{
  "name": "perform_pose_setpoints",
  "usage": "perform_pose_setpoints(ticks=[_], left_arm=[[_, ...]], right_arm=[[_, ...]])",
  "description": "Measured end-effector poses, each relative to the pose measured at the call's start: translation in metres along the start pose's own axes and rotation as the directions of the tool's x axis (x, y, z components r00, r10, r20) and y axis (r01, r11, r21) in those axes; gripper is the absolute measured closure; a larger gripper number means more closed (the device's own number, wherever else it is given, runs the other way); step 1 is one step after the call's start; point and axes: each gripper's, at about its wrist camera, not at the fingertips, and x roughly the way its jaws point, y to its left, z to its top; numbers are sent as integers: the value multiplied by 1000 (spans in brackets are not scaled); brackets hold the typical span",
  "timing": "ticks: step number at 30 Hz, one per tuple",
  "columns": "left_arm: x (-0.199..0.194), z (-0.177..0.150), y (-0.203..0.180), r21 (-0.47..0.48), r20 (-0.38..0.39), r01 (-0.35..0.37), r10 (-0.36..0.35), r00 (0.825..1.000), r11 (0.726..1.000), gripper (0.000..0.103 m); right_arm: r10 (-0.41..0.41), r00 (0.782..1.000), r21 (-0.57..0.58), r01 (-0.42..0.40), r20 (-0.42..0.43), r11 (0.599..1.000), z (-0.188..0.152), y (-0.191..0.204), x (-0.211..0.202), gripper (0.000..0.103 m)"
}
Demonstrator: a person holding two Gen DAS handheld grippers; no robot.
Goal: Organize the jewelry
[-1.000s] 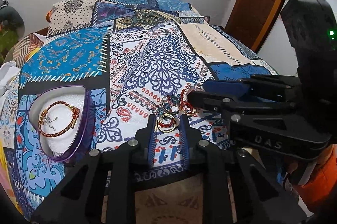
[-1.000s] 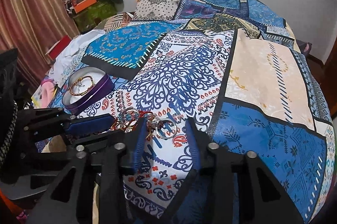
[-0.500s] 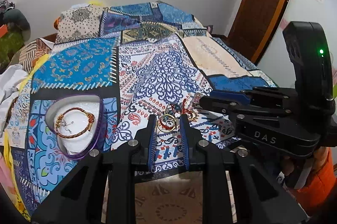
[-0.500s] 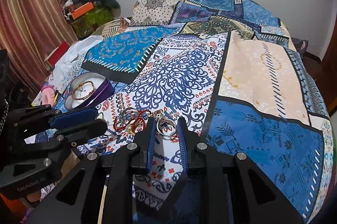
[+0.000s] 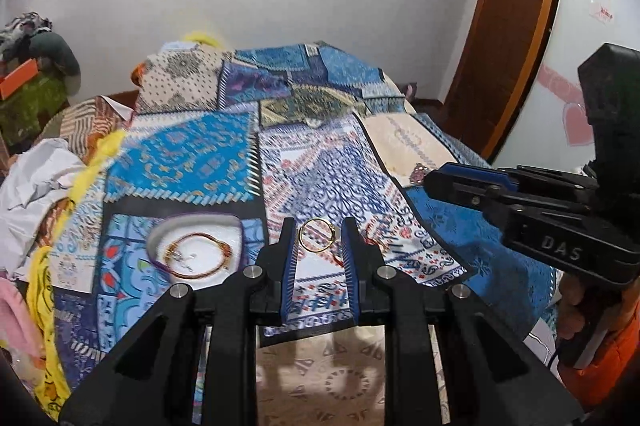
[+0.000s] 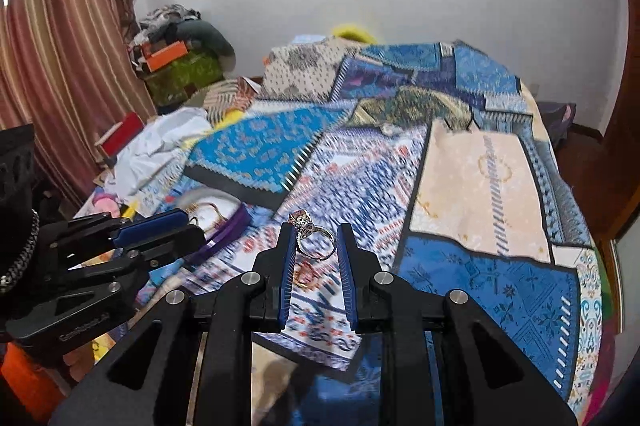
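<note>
My left gripper (image 5: 317, 227) is shut on a thin gold ring (image 5: 301, 237), held up off the patchwork bedspread (image 5: 328, 162). My right gripper (image 6: 314, 230) is shut on a silver ring with a stone setting (image 6: 304, 222), also lifted above the bed. In the left wrist view the right gripper (image 5: 430, 179) stands to the right with the silver ring (image 5: 419, 173) at its tip. A purple heart-shaped box (image 5: 160, 230) with white lining holds a braided bracelet (image 5: 198, 254), lying left of the left gripper. A red bangle (image 5: 372, 246) stays on the bedspread.
More jewelry (image 6: 304, 276) lies on the bedspread under the right gripper. White cloth (image 5: 36, 178) and yellow fabric (image 5: 44, 290) crowd the bed's left edge. A brown door (image 5: 508, 26) is at the right, and a striped curtain (image 6: 52, 66) hangs at the left.
The right jaws closed on the silver ring. Both grippers then rose, lifting the gold ring and the silver ring off the bedspread, away from the rest of the pile.
</note>
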Motion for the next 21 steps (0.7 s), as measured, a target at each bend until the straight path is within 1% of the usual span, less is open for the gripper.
perform_pose_setpoints(ticks=[5,12,17,21], left_arm=[[-19,5,12,-9,47,-24,25,999,1000,82],[-38,10,33,-29,100,-56,58,993,998,82],[-48,12,51,-45,128,-83,88,988,996,82],[-52,10,70,-72,134,-107,116,984,992,82]], right_arm=[[21,999,-19,-20,51,1000,12,20,-11,84],[60,993,-58,-55,98,997,26,50,-17,84],[87,990,-76,-79,107,994,31,67,-12,84],[105,990,-87,-97,93,992,33,79,-2,84]])
